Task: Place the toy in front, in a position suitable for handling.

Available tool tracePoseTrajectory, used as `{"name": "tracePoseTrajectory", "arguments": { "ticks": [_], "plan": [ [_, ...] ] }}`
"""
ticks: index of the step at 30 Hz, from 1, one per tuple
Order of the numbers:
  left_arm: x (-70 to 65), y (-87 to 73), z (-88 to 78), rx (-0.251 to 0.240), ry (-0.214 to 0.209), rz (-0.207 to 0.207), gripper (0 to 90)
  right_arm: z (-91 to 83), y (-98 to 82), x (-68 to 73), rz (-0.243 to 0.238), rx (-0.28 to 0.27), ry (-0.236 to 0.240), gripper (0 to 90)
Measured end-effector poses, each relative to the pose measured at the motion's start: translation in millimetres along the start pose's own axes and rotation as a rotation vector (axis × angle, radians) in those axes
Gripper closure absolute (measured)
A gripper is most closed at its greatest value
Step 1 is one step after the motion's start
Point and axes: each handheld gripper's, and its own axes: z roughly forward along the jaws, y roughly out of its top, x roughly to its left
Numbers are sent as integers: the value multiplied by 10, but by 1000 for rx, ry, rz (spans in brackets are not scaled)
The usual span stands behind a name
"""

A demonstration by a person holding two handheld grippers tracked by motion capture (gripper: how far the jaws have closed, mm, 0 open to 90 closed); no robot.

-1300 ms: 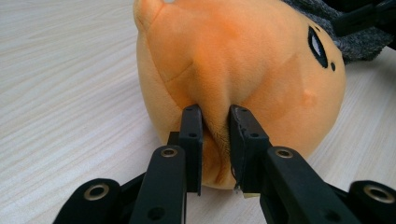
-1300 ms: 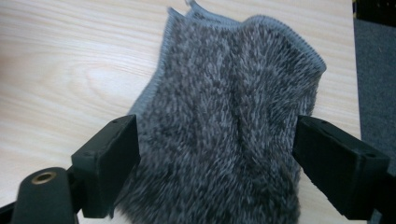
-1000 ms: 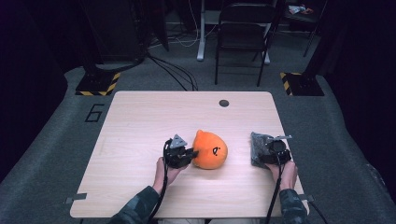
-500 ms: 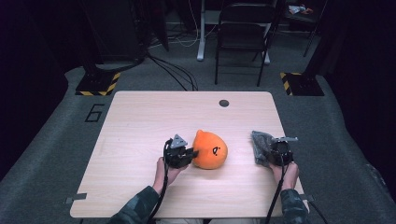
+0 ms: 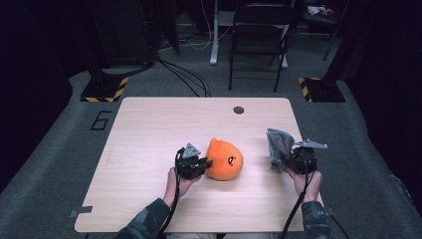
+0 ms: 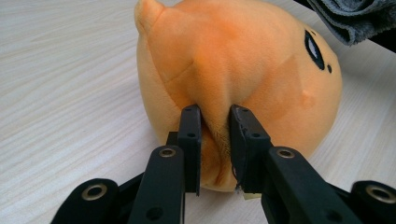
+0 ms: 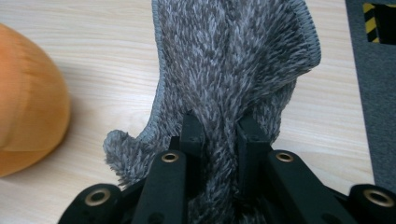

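Light wooden table [image 5: 149, 149] bearing everything. Round orange plush toy [image 5: 225, 159] sitting mid-table: soft, light, squashy; best pinched at seam fold. Shaggy grey microfibre cloth [image 5: 278, 147] hanging limp at right: floppy, light, gripping by bunched middle. Left gripper [image 6: 215, 135] lying level, jaws narrow, pinching plush fold. Right gripper [image 7: 219, 140] jaws clamping cloth, having just been closing on it, hand holding it above table.

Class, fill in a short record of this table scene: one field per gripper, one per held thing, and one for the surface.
left gripper: shut, pinching a fold of the orange plush toy
right gripper: shut on the grey fuzzy cloth
plush toy: resting on the table, dark eye mark facing the cloth
cloth: bunched at the jaws, fanning out beyond them
table: pale wood, small dark disc near the far edge
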Motion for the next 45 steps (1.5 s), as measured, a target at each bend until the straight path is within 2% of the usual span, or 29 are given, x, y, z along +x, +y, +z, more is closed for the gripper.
{"name": "tracePoseTrajectory", "arguments": {
  "ticks": [8, 17, 24, 26, 34, 36, 45],
  "plan": [
    [-26, 26, -9, -5, -9, 9, 752, -86, 70, 162, -30, -24, 42, 756],
    [-47, 36, -11, -9, -17, -2, 752, -159, 156, 395, -57, -31, 111, 754],
    [-51, 47, -18, -11, -19, 6, 756, -175, 210, 578, -94, -35, 154, 754],
    [-63, 46, -17, -17, -23, -8, 760, -186, 227, 624, -102, -35, 167, 754],
    [-86, 57, -23, -25, -26, 10, 774, -215, 276, 792, -120, -45, 204, 753],
    [-110, 56, -20, -35, -31, -10, 774, -214, 285, 838, -126, -48, 213, 753],
    [-135, 61, -26, -49, -39, 8, 785, -173, 321, 1046, -157, -39, 244, 753]
  ]
}}
